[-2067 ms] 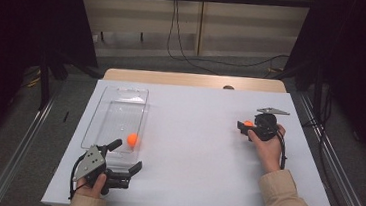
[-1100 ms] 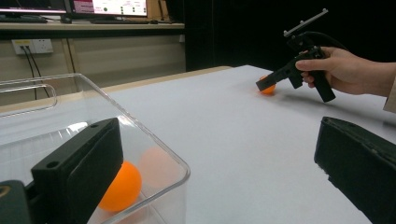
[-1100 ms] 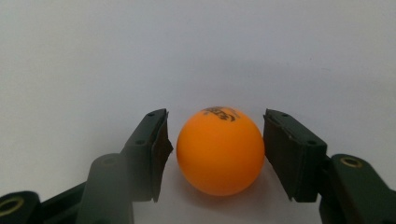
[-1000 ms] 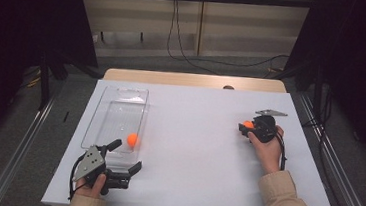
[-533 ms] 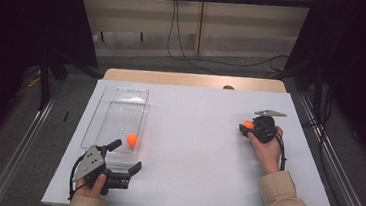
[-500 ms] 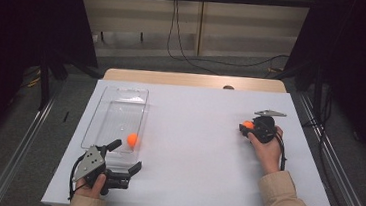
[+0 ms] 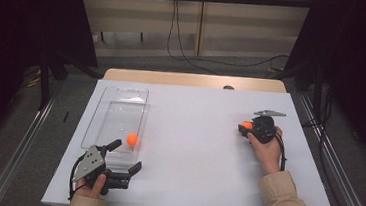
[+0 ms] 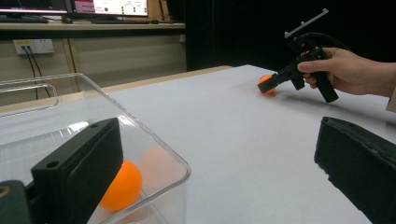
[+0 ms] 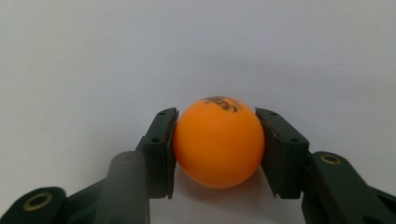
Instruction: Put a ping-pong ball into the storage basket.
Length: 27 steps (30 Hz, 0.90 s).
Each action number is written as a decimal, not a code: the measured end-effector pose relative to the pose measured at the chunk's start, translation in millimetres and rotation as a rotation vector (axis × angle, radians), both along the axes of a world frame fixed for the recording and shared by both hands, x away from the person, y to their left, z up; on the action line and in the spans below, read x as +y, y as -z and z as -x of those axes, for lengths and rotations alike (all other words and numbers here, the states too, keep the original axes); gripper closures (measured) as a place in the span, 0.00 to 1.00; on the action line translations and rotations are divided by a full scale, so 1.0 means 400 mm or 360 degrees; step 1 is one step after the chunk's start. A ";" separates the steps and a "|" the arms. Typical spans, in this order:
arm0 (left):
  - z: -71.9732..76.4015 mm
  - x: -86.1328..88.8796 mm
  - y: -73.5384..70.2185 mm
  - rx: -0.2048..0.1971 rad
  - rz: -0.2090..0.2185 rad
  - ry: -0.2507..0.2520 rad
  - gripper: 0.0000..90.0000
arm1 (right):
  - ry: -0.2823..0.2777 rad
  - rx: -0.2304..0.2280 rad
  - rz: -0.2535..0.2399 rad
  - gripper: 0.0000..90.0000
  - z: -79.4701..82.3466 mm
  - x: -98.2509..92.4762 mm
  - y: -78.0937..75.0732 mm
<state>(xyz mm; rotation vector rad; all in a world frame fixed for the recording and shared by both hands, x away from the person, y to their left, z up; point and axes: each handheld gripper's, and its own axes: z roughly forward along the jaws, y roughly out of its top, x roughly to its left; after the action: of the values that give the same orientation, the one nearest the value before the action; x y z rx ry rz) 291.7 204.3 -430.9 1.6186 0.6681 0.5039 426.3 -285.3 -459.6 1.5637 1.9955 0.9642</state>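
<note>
Small orange plastic ball [image 9: 218, 141] clamped between the just-closed jaws of the right gripper [image 7: 245, 126] on the white table [image 7: 197, 149], left gripper [image 7: 128, 161] held open beside the clear plastic rectangular tray [image 7: 121, 95], a second orange ball [image 7: 132, 139] seen inside.

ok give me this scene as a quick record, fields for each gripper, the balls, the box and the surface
right gripper: shut on orange ball, jaws have just closed on it, ball on the table
left gripper: open, holds nothing, at the near end of the clear box
clear box: open-topped, on the table's left side
second orange ball: lies inside the clear box, near end
table: white top
</note>
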 end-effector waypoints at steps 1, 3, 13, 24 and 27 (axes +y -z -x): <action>0.000 0.000 0.000 0.0000 -0.0002 -0.0001 0.01 | -0.0004 0.0000 0.0001 0.57 0.000 0.002 -0.001; 0.000 0.000 0.000 0.0000 0.0000 0.0000 0.01 | -0.0017 -0.0005 -0.0001 0.57 0.001 0.004 -0.005; 0.000 -0.001 0.000 -0.0002 -0.0001 -0.0001 0.01 | -0.0075 -0.0012 -0.0008 0.57 0.006 0.020 -0.024; 0.000 -0.001 0.000 -0.0001 0.0002 -0.0002 0.01 | -0.0138 -0.0020 0.0003 0.57 0.007 0.044 -0.051; 0.000 -0.001 0.000 -0.0001 -0.0002 0.0000 0.01 | -0.0153 -0.0019 0.0001 0.57 0.007 0.051 -0.058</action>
<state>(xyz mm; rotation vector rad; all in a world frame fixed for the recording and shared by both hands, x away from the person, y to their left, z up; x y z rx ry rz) 291.8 203.9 -430.8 1.6192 0.6673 0.5051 423.4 -265.1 -436.6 1.4695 2.0790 1.0071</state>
